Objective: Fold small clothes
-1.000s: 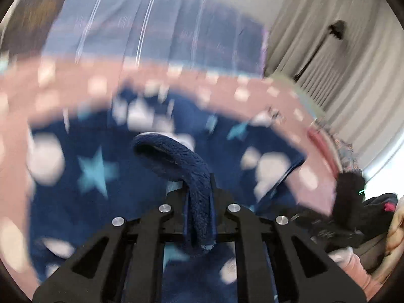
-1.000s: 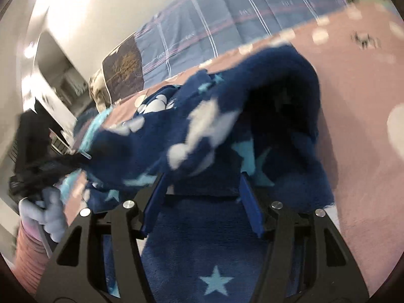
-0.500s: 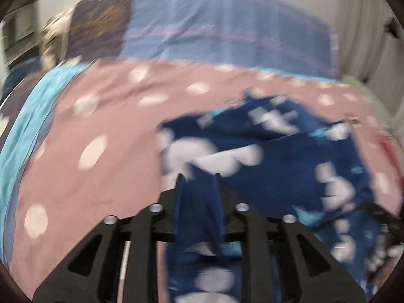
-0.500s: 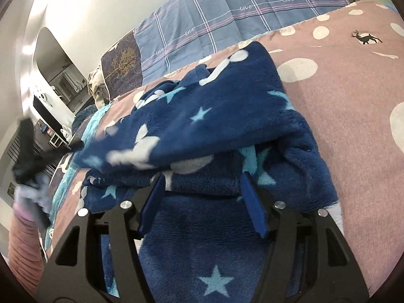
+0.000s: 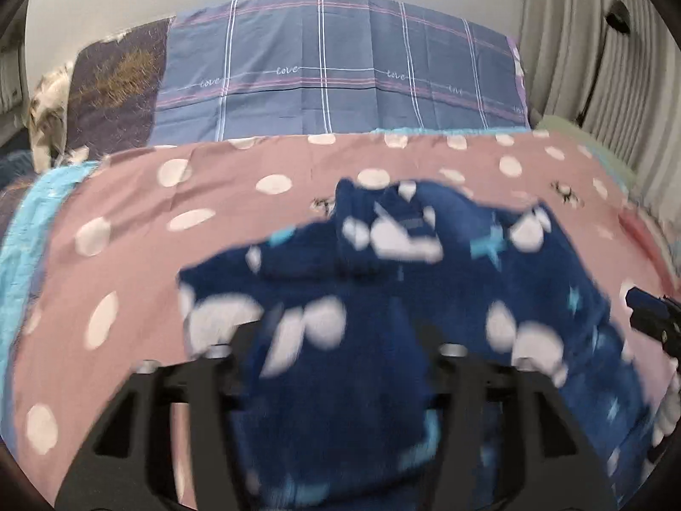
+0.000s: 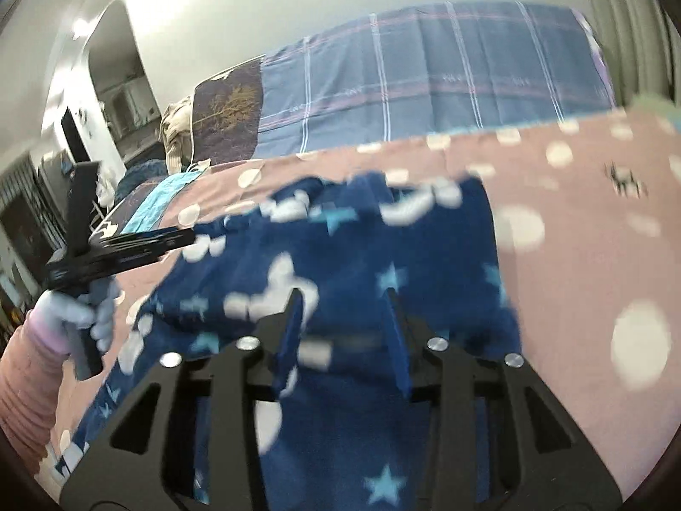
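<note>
Left wrist view shows you the navy fleece garment (image 5: 425, 298) lying on the pink dotted bedspread (image 5: 149, 196), directly ahead of your left gripper (image 5: 340, 340) and spreading to its right. The picture is blurred, and the blue cloth covers the space between the two fingers, so the fingertips themselves are hidden. The black finger bases stand wide from each other, but you cannot tell if the claw has hold of the cloth or only sits under it. Far ahead of this gripper the blue plaid pillow (image 5: 332, 68) leans at the head of the bed, with a darker brown pillow (image 5: 115, 81) to its left. At the right edge a small part of the other gripper is visible beside the garment.

Right wrist view gives you the right gripper (image 6: 344, 319) with its two blue-padded fingers (image 6: 293, 323) parted, a moderate gap between them. The garment (image 6: 383, 255) passes in front of and below them; fabric lies in the gap, yet the pads do not press together on it. To the left of this claw you see the left gripper (image 6: 183, 236) from the side, its tip at the left edge of the garment, and your gloved left hand (image 6: 81, 315) around its handle. The bedspread (image 6: 596, 255) is bare to the right of the claw.
</note>
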`<state>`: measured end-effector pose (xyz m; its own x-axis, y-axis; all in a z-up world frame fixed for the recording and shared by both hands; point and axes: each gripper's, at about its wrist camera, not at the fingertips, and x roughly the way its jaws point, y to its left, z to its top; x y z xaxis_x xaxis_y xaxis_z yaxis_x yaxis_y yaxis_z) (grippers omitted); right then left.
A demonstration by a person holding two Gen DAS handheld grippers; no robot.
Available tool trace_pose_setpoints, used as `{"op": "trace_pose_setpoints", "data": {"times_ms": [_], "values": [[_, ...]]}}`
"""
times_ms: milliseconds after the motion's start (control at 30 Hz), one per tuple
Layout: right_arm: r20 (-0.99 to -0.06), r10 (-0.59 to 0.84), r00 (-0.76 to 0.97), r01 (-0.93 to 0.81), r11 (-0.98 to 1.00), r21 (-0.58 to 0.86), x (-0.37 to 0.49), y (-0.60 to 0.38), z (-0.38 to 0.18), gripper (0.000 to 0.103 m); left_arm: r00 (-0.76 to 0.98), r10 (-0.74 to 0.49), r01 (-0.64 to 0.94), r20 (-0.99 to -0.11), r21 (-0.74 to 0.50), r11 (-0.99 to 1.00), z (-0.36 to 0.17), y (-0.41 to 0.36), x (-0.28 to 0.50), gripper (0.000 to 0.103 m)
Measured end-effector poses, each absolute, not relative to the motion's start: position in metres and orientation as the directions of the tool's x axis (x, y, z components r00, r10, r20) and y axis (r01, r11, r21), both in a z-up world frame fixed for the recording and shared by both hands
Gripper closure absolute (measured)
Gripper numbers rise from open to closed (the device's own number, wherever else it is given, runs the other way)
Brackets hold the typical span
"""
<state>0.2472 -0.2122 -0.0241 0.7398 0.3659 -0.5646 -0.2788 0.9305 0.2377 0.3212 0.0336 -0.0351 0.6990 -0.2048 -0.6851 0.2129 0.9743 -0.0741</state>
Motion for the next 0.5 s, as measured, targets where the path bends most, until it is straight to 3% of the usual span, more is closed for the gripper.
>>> {"op": "trace_pose_setpoints", "data": {"times_ms": [200, 233, 267, 300, 333, 400, 500], "values": [[-0.664, 0.342, 0.665, -0.202, 0.938, 0.281, 0.368, -0.211, -0.03, 0.046, 0.586, -0.284, 0.142, -0.759, -0.248, 0.958, -0.066, 0.034, 0.408, 0.036], [-0.677, 0.34, 0.652, -0.173, 0.937, 0.304, 0.385, -0.211, -0.04, 0.046, 0.554, -0.3, 0.12, -0.777, -0.282, 0.952, -0.077, 0.035, 0.419, 0.042], [-0.685, 0.343, 0.643, -0.156, 0.934, 0.322, 0.396, -0.211, -0.048, 0.046, 0.528, -0.327, 0.119, -0.784, -0.313, 0.942, -0.086, 0.034, 0.425, 0.054], [-0.69, 0.351, 0.633, -0.142, 0.929, 0.343, 0.406, -0.211, -0.057, 0.046, 0.502, -0.364, 0.137, -0.784, -0.343, 0.929, -0.092, 0.031, 0.428, 0.089], [-0.692, 0.368, 0.621, -0.132, 0.919, 0.371, 0.418, -0.209, -0.067, 0.046, 0.473, -0.394, 0.166, -0.788, -0.36, 0.918, -0.097, 0.026, 0.43, 0.095], [-0.703, 0.374, 0.605, -0.117, 0.915, 0.387, 0.43, -0.207, -0.079, 0.046, 0.495, -0.347, 0.196, -0.797, -0.287, 0.938, -0.095, 0.017, 0.423, 0.096], [-0.72, 0.339, 0.606, -0.101, 0.93, 0.353, 0.434, -0.204, -0.092, 0.049, 0.533, -0.21, 0.182, -0.82, -0.132, 0.974, -0.086, 0.018, 0.411, 0.096]]}}
